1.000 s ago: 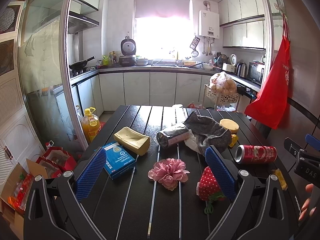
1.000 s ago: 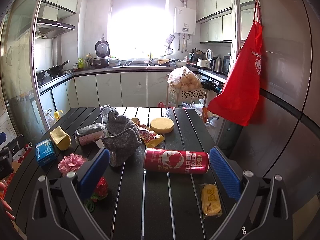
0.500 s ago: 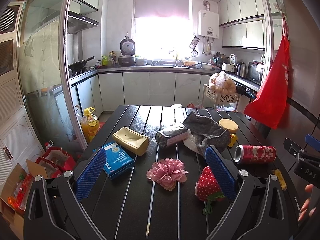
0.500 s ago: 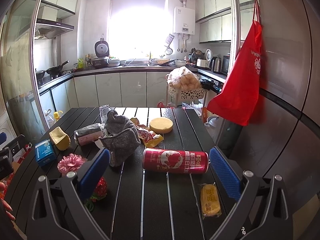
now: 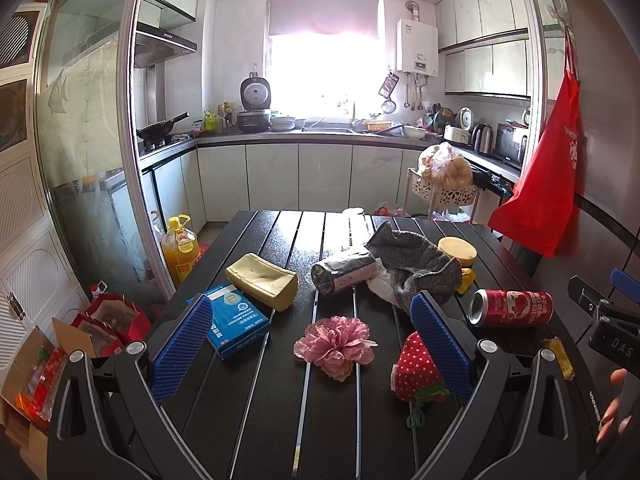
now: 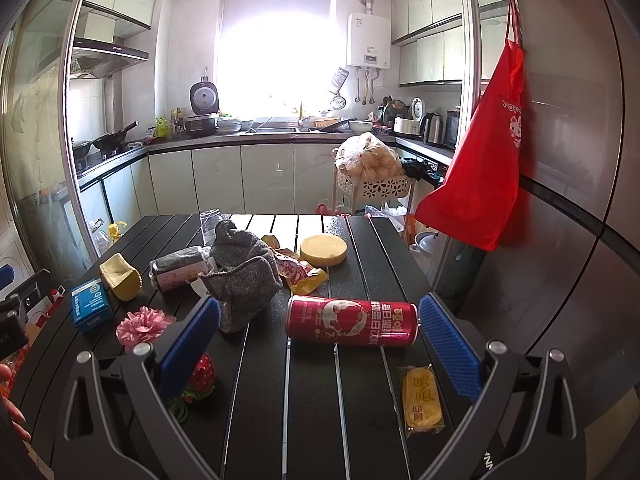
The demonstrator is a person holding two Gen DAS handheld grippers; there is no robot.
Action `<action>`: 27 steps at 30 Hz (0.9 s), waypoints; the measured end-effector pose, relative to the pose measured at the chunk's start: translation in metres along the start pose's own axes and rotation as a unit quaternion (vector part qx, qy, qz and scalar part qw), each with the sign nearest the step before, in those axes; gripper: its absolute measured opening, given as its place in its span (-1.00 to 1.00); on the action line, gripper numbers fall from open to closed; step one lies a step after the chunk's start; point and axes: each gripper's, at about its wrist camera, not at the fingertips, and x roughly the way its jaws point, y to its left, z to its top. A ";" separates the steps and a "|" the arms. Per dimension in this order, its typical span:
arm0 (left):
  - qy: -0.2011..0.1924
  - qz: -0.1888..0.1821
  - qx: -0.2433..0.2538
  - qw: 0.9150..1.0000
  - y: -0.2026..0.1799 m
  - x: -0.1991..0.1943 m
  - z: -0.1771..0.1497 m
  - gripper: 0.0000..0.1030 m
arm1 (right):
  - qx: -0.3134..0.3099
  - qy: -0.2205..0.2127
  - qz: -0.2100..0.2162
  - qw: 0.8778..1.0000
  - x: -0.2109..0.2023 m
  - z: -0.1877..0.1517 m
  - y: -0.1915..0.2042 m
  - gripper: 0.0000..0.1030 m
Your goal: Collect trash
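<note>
while both grippers hang spread wide, a cluttered table (image 6: pixel 360 248) waits.
right gripper (image 6: pixel 320 344) frames the red can (image 6: pixel 352 322); left gripper (image 5: pixel 314 332) holds nothing.

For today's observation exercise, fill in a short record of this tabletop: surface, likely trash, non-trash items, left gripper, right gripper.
surface: black slatted table
likely trash: red can lying on its side; yellow snack packet; crumpled wrappers
non-trash items: grey cloth, pink flower, blue box, yellow sponge
left gripper: open, holding nothing, above the pink flower
right gripper: open, holding nothing, facing the red can
</note>
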 end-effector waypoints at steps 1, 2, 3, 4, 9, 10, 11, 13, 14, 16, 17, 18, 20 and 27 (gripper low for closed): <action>0.000 0.000 0.000 1.000 0.000 0.000 0.000 0.85 | 0.000 0.000 0.000 1.000 0.000 -0.001 0.000 0.94; 0.000 0.000 0.000 1.000 0.000 0.000 -0.001 0.85 | 0.000 0.000 0.000 1.000 0.000 0.000 0.000 0.94; 0.000 0.000 0.000 1.000 0.000 0.000 0.000 0.85 | 0.000 0.000 0.000 1.000 0.000 0.000 0.000 0.94; 0.000 0.000 0.000 1.000 0.000 0.000 0.000 0.85 | 0.000 0.000 0.000 1.000 0.000 0.000 0.000 0.94; 0.000 0.000 0.000 1.000 0.000 0.000 0.000 0.85 | 0.000 0.001 0.001 1.000 -0.001 0.000 0.000 0.94; 0.000 0.000 0.000 1.000 0.000 0.000 0.000 0.85 | 0.001 0.000 0.001 1.000 -0.001 0.000 0.000 0.94; 0.000 0.000 0.000 1.000 0.000 0.000 0.000 0.85 | 0.001 0.000 0.001 1.000 -0.001 0.000 0.000 0.94; 0.000 0.001 0.000 1.000 0.000 0.000 0.000 0.85 | 0.001 0.000 0.000 1.000 -0.001 0.000 0.000 0.94; 0.000 0.001 0.000 1.000 0.000 0.001 0.000 0.85 | 0.001 0.000 0.001 1.000 -0.001 0.000 0.001 0.94; 0.001 0.000 0.001 1.000 0.000 0.001 -0.001 0.85 | 0.001 0.001 0.001 1.000 -0.001 -0.001 0.001 0.94; 0.001 0.000 0.001 1.000 0.000 0.001 -0.001 0.85 | 0.000 0.001 0.001 1.000 -0.001 -0.001 0.001 0.94; 0.001 0.000 0.001 1.000 0.000 0.001 -0.001 0.85 | 0.000 0.001 0.001 1.000 -0.001 -0.001 0.001 0.94; 0.002 0.000 0.001 1.000 0.000 0.001 -0.001 0.85 | 0.001 0.001 0.001 1.000 -0.001 -0.001 0.001 0.94; 0.002 0.000 0.001 1.000 0.000 0.002 -0.002 0.85 | 0.001 0.001 0.001 1.000 -0.001 -0.001 0.001 0.94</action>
